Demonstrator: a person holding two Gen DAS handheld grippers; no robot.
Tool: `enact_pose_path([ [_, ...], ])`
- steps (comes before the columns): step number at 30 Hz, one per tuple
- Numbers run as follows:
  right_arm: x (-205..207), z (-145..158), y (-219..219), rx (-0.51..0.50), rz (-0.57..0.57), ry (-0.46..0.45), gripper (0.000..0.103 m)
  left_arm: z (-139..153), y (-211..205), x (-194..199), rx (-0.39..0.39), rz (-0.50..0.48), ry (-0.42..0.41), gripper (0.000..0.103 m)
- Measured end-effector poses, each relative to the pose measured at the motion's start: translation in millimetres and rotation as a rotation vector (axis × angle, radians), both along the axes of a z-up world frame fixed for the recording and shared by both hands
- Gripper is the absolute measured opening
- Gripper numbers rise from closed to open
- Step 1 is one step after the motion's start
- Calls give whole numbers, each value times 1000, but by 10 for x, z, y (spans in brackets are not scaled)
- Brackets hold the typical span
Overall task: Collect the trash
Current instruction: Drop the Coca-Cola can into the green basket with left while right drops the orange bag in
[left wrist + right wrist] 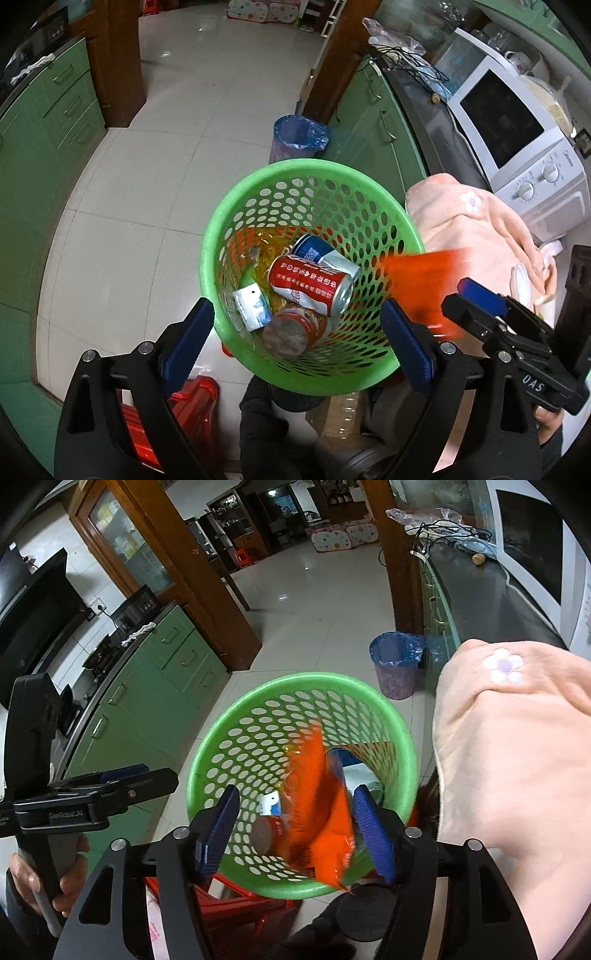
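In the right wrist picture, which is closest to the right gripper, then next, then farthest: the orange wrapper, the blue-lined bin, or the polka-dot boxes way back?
1. Orange wrapper: between the right gripper fingers, over the green basket.
2. Blue-lined bin: on the floor beyond the basket, right.
3. Polka-dot boxes: far room, top.

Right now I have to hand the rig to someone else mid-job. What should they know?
Left tool: open, empty, poised over the green basket.
Right tool: open; a blurred orange wrapper sits between its fingers above the basket, and whether it is touching them is unclear.
In the basket: a red can, a second red can, a blue can, a small white carton.
Done: those four collected.
Left: confirm the wrapper lands inside. No other trash shows in either view.
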State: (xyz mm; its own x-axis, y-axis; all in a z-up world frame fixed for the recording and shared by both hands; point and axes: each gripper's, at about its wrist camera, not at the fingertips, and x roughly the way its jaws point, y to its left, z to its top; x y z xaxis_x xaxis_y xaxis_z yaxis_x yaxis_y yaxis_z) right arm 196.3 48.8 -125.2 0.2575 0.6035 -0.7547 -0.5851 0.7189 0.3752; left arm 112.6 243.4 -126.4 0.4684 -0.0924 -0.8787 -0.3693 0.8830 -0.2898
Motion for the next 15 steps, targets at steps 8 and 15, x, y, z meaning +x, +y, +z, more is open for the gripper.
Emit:
enact_pose_path([
  [8, -77, 84, -135, 8, -10, -27, 74, 55, -58, 24, 0, -13, -7, 90],
  [15, -146, 202, -470, -4, -55, -64, 77, 120, -255, 98, -1, -59, -15, 90],
])
